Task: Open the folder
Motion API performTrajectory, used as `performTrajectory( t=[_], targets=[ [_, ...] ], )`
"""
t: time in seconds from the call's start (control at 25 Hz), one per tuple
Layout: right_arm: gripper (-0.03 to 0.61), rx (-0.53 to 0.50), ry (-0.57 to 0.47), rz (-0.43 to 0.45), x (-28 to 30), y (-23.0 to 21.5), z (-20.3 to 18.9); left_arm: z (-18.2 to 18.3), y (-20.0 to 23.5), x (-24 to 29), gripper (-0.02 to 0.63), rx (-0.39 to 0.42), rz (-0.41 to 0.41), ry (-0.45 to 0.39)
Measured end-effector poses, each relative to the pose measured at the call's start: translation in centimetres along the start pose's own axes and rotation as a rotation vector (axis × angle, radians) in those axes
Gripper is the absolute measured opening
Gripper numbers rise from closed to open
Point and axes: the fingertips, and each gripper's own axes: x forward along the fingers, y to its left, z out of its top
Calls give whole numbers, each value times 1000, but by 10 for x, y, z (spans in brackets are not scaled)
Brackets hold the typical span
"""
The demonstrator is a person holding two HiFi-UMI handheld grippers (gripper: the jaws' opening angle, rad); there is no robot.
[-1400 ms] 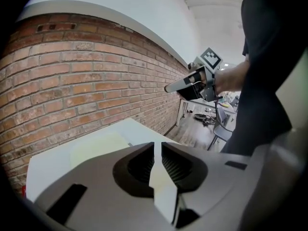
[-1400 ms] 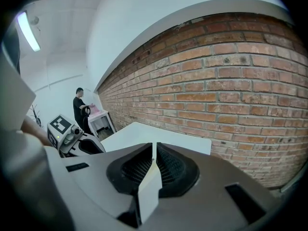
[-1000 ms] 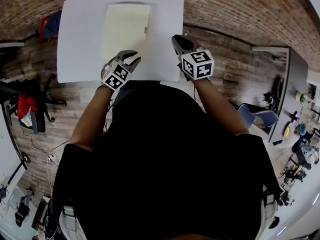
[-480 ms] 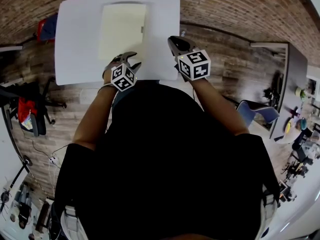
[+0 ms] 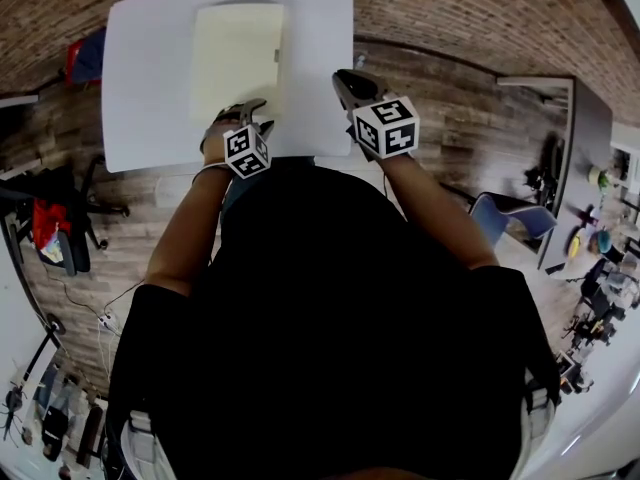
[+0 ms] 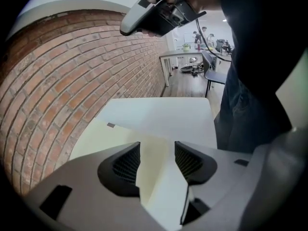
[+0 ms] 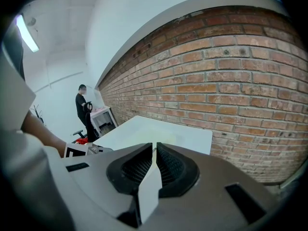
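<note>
A pale yellow folder (image 5: 237, 58) lies flat and closed on a white table (image 5: 150, 98) that is pushed against a brick wall (image 6: 67, 66). The folder sits in the middle of the tabletop, its long sides running away from the person, and a small dark tab (image 5: 277, 56) shows on its right edge.

The left gripper (image 6: 156, 153) points steeply down over the folder's near edge. Its jaws stand wide apart and are opening, and through the gap between them the folder's edge and the bare table are visible below. Whether the tips touch the cover cannot be told.

The right gripper (image 7: 154, 150) hangs off the table's near right corner, clear of the folder. Its jaws are drawn all but together with nothing between them.

Around the table is a floor of wood planks (image 5: 440, 98). A blue chair (image 5: 510, 223) stands to the right, near a long desk (image 5: 545, 88) and a clutter of gear. On the left are a red item (image 5: 85, 56) and a dark office chair (image 5: 60, 208). Farther back in the room, a person in dark clothes (image 7: 83, 107) stands beside a small white stand (image 7: 103, 119).
</note>
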Motion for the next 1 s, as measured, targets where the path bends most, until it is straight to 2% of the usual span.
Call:
performTrajectory(
  t=[0.16,0.44,0.6,1.0],
  targets=[
    [49,3,6,0,-1,-1,-4,-3,1,6,232,61,34,25],
    [49,13,18,0,0,-2,-10,-2,2,15,230,94,53,33],
    [49,18,23,0,0,-3,-12,3,1,19,204,121,58,32],
    [49,20,33,10,0,-5,-16,12,1,18,143,119,59,9]
  ],
)
